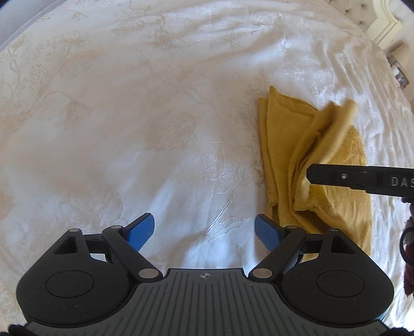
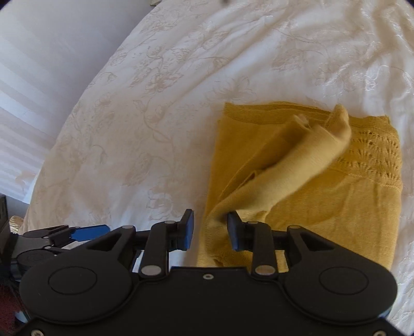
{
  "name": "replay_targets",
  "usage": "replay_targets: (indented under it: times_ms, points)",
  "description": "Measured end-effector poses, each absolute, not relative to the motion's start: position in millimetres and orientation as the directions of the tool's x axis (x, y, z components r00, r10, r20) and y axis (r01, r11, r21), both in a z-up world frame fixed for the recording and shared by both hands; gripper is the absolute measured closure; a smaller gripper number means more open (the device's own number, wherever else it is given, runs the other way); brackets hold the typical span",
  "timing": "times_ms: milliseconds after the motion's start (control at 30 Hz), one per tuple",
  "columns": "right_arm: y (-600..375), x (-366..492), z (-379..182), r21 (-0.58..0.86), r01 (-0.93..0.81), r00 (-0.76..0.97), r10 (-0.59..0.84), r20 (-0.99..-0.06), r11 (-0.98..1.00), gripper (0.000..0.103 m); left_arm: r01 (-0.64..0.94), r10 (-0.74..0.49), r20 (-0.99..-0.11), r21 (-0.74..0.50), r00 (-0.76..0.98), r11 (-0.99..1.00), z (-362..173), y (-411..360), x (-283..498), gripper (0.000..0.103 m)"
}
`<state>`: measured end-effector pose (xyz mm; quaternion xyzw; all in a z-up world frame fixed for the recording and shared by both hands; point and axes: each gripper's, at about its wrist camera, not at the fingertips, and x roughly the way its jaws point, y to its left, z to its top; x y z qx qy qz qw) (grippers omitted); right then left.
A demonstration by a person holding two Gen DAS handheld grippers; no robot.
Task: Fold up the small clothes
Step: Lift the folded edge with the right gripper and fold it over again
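**Q:** What are the two claws doing?

**A:** The right claw [image 2: 210,228] stands part-spread at the lower centre of its own view. A bunched fold of the mustard knit garment [image 2: 323,196] lies in the gap, against the right-hand pad; whether it is pinched, I cannot tell. A paler, blurred flap [image 2: 305,157] rises from there toward the upper right. The left claw [image 1: 204,231] is spread wide and holds nothing, its blue pads [image 1: 141,230] hovering over bare bedspread [image 1: 129,116].

**Q:** Where does the garment lie from each?

**A:** In the right wrist view it fills the centre-right of the frame, directly ahead of the claw and touching it. In the left wrist view it lies at the right of the frame, just beside the right-hand pad, its long axis running from upper centre down to the lower right. The right claw is plainly the nearer, and by my reading any further fold goes along that axis.

**Q:** And the setting?

**A:** A white bedspread with pale floral embroidery, rumpled, on a bed. A pale wall [image 2: 38,77] fills the upper left of the right wrist view; a cream tufted headboard [image 1: 383,18] shows at the upper right of the left.
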<state>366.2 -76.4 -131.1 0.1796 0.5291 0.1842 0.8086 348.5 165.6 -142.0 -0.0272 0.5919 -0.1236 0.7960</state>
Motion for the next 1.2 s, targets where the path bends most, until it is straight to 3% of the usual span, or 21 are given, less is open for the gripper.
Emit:
replay_targets:
  times_ms: [200,467,600,667,1000,1100,1167,1200]
  points:
    - [-97,349,-110,0.530,-0.087,0.468,0.504,-0.726,0.844,0.056,0.191,-0.241,-0.929,-0.192,0.282,0.963,-133,161,357,0.019]
    - [-131,318,-125,0.441,-0.018,0.462,0.399,-0.792,0.897,0.054,0.266,-0.347,-0.894,-0.274,0.284,0.924,-124,112,396,0.019]
    - [-112,298,-128,0.401,-0.117,0.436,0.410,-0.801,0.908,0.053,0.296,-0.389,-0.889,-0.314,0.244,0.902,-130,84,409,0.019]
    - [-91,285,-131,0.356,-0.211,0.422,0.414,-0.807,0.910,0.045,0.324,-0.384,-0.895,-0.302,0.228,0.897,-134,72,411,0.019]
    - [3,246,-163,-0.049,-0.589,0.404,0.241,-0.883,0.807,0.046,0.325,-0.364,-0.914,-0.295,0.178,0.899,-142,77,403,0.019]
    - [11,242,-169,-0.165,-0.611,0.449,0.168,-0.878,0.774,0.061,0.312,-0.353,-0.918,-0.287,0.180,0.905,-142,84,403,0.019]
    - [8,244,-167,-0.168,-0.588,0.463,0.159,-0.872,0.791,0.093,0.309,-0.349,-0.919,-0.283,0.184,0.908,-141,86,403,0.019]
    - [5,246,-164,-0.152,-0.572,0.468,0.168,-0.868,0.806,0.093,0.308,-0.349,-0.919,-0.282,0.186,0.908,-141,87,403,0.019]
